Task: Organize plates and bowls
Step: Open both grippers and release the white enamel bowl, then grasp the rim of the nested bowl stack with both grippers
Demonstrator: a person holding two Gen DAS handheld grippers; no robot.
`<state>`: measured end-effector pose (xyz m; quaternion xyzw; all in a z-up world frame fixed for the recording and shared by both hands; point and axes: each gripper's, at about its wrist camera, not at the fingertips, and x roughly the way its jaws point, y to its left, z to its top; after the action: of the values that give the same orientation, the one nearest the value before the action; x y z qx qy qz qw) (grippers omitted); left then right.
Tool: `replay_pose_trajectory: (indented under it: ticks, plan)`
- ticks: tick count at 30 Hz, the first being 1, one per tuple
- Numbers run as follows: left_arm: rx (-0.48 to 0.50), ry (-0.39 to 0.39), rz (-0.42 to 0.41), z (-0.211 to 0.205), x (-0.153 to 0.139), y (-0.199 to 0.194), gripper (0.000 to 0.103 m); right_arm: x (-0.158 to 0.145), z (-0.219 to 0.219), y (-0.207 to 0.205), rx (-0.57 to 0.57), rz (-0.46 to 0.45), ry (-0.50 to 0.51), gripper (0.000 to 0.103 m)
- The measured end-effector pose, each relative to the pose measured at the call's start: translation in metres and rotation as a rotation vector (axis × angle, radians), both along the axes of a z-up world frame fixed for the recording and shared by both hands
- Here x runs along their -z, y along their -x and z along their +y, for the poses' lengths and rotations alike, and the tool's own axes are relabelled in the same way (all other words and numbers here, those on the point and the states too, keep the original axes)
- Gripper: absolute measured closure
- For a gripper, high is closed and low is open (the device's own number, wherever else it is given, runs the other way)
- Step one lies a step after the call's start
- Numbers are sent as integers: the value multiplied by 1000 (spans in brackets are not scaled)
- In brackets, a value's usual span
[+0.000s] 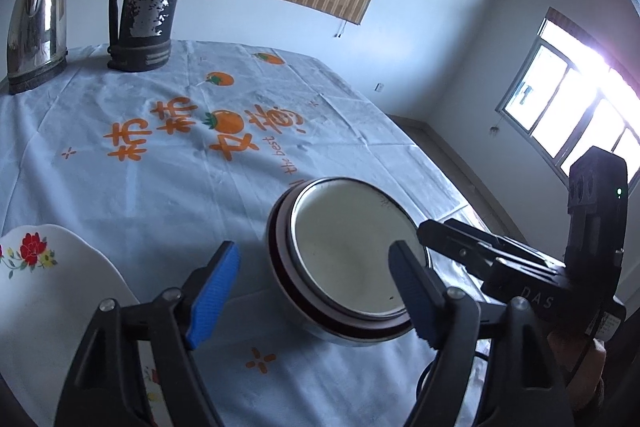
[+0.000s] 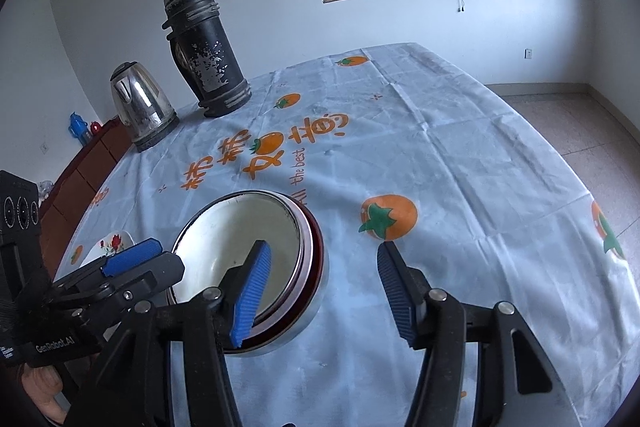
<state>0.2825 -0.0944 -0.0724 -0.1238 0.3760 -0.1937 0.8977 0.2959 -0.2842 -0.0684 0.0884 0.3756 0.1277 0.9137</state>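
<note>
The bowl (image 1: 352, 263) sat on the tablecloth (image 1: 140, 187), well apart from the plate (image 1: 48, 275), so nothing seemed stacked yet. The left gripper (image 1: 316, 291) and the right gripper (image 2: 324, 291) were both spread wide, holding nothing.

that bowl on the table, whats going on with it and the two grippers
A person is holding a gripper in each hand over the white bowl on the persimmon-print tablecloth. Both the left gripper and the right gripper are open and holding nothing; one right finger sits over the bowl's rim. A flowered plate lies to the left, untouched. A kettle and thermos stand behind.
</note>
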Motion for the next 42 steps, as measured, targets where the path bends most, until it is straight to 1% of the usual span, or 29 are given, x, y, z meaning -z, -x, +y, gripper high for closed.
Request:
replay_pose_trajectory:
  ticks: [8,14,20,25,27,31,33,34,35,38,40,42]
  plan:
    - [2,-16,18,-4,7,-2,25,9,10,-2,-8,12,-2,45]
    - [-4,-22,29,-4,10,-3,25,13,16,-2,-15,20,19,45]
    - [2,-9,51,-4,15,-5,25,16,19,-3,-17,25,10,46]
    - [4,-13,58,-5,19,-6,25,20,20,-6,-2,32,9,46]
    - [1,-25,56,-7,20,-6,26,22,20,-6,1,33,6,50]
    - [-4,-27,51,-6,20,-5,27,24,24,-7,-7,32,1,61]
    - [1,-30,47,-7,20,-5,28,24,24,-7,-3,28,3,61]
    - [11,-39,41,-9,19,-4,34,24,24,-7,-2,26,4,62]
    - [27,-37,46,-12,20,-4,42,24,24,-7,1,24,3,65]
    - [24,-63,43,-16,21,-3,42,25,25,-8,8,25,12,67]
    - [20,-58,46,-15,21,-3,42,25,25,-8,9,25,13,67]
    - [10,-54,49,-14,22,-3,45,25,28,-7,9,19,36,68]
